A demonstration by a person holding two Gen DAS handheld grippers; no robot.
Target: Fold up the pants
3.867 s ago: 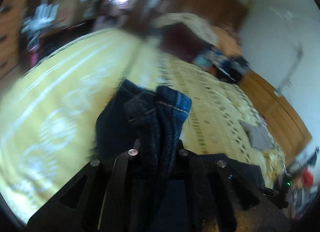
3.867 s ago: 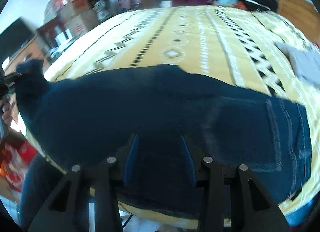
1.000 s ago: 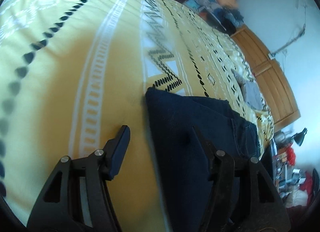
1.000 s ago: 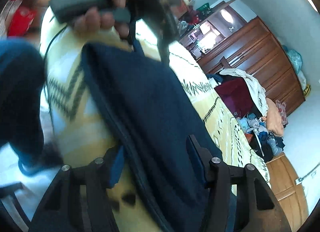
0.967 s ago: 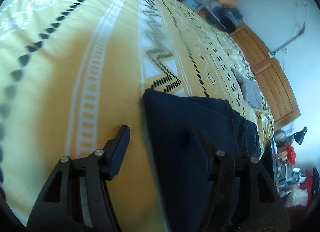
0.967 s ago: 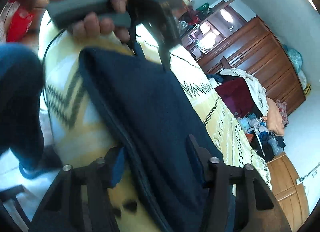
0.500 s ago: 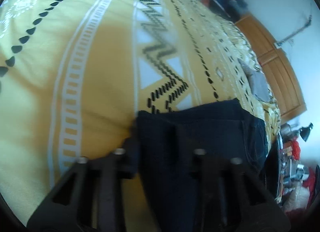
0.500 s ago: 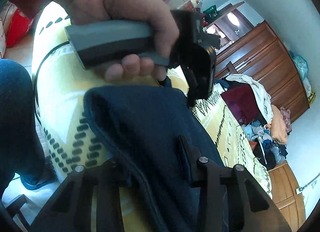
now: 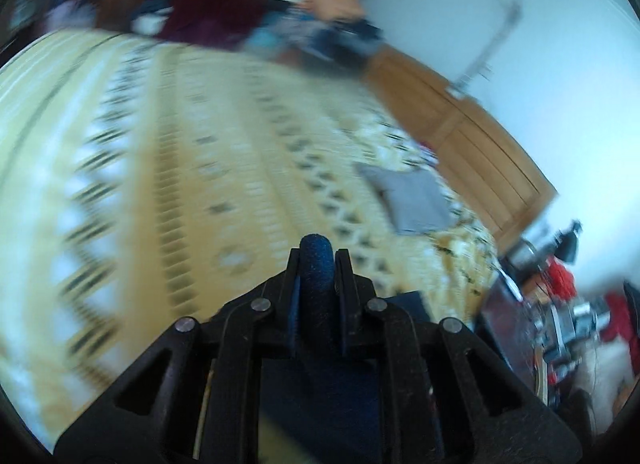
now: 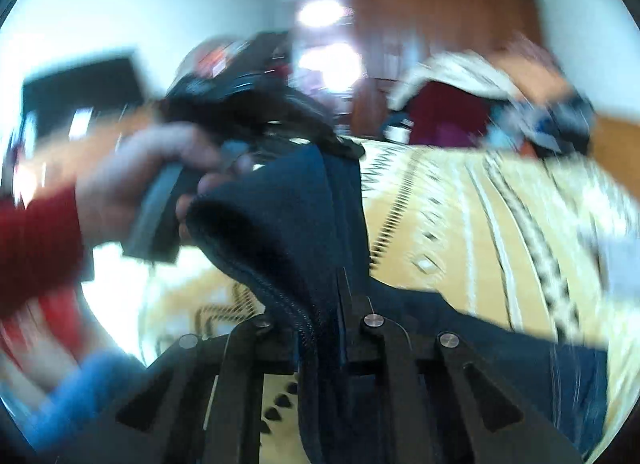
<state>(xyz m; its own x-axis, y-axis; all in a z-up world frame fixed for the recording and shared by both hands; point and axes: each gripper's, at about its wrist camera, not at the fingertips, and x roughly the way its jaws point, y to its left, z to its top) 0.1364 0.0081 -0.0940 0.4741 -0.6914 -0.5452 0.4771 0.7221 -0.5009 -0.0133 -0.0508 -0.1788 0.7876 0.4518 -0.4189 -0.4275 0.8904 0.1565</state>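
Note:
The dark blue jeans point(image 10: 288, 224) are lifted at one end above the yellow patterned bedspread point(image 10: 460, 232). My left gripper point(image 9: 316, 260) is shut on a rolled fold of the jeans point(image 9: 316, 264), held above the bed. My right gripper point(image 10: 320, 304) is shut on the jeans' seamed edge, and its fingertips are hidden by the cloth. In the right wrist view the left gripper point(image 10: 344, 146) and the hand holding it grip the same raised end just ahead. The rest of the jeans point(image 10: 520, 352) lies on the bed at lower right.
A folded grey garment point(image 9: 412, 200) lies on the bed near a wooden cabinet point(image 9: 472, 144). A heap of clothes point(image 9: 224, 4) sits at the far end by a dark wardrobe point(image 10: 440, 32). Cluttered items point(image 9: 560, 312) stand off the bed's right side.
Both grippers have closed on the folded end of the jeans and lifted it off the bed. The views have swung upward and are blurred with motion.

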